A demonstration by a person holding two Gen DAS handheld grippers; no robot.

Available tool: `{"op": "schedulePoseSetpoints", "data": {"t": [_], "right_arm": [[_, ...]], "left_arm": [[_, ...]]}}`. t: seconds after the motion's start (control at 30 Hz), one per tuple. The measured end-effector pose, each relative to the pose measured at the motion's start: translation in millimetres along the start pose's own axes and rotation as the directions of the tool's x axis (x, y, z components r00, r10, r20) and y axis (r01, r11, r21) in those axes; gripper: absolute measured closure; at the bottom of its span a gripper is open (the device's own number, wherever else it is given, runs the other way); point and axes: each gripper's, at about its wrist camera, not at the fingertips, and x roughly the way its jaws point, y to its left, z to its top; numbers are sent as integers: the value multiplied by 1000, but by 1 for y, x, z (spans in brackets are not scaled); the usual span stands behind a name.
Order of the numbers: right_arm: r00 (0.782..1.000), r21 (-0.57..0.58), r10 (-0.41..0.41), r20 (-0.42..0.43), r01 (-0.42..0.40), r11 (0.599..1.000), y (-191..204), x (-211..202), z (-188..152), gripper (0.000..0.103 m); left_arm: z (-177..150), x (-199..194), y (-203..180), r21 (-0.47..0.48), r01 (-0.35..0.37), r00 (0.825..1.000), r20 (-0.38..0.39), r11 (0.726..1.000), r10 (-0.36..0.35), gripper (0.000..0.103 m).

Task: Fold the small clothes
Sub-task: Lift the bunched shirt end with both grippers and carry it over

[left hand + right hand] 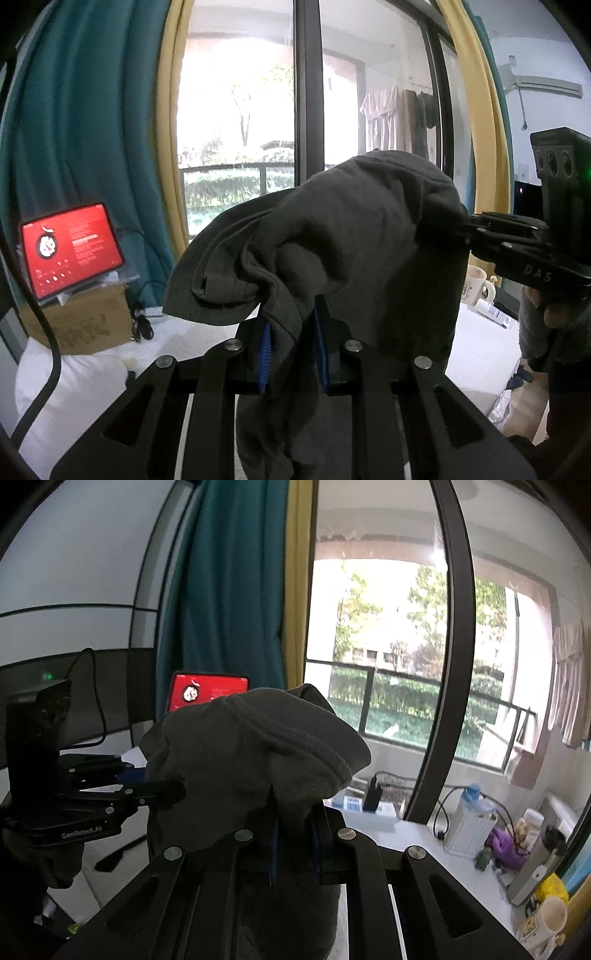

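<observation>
A dark grey garment (pixel 351 236) hangs in the air between both grippers, bunched and draping over their fingers. My left gripper (pixel 293 332) is shut on a fold of it, blue pads pressed against the cloth. In the left wrist view the right gripper (pixel 467 230) comes in from the right, its tips buried in the garment's far edge. In the right wrist view the same garment (pixel 251 760) covers my right gripper (pixel 295 834), which is shut on it. There the left gripper (pixel 177 792) bites the cloth from the left.
A white bed (pixel 92 387) lies below, with a cardboard box (pixel 85 321) and a red-screened tablet (pixel 72 249) on it. Teal curtains (pixel 81 129) and a large window (pixel 240 110) stand ahead. A white desk (pixel 413 838) at right holds a basket, bottles and a mug (pixel 543 919).
</observation>
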Motion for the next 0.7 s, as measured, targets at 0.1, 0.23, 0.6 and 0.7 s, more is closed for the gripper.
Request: {"op": "schedulePoseSetpoints", "data": {"t": [0.1,0.23,0.6,0.7], "right_arm": [[1000,-18,12,21,-12,1000,8,-6,8,90],[999,-35,30,44,-28,999,19,-10,17,90],[989,-92,117,90,-109,990,62,-11,40,90],[984,-96,151,97,-142,985,74,-8,42,90]], "left_arm": [[3,-12,0,15,-14,1000,19,1000,13,87],[4,-23,6,14,-36,999,37,999,35,87],[3,-60,34,-3,-118,989,84,993,118,88],[0,-72,40,3,-152,985,78,988,151,88]]}}
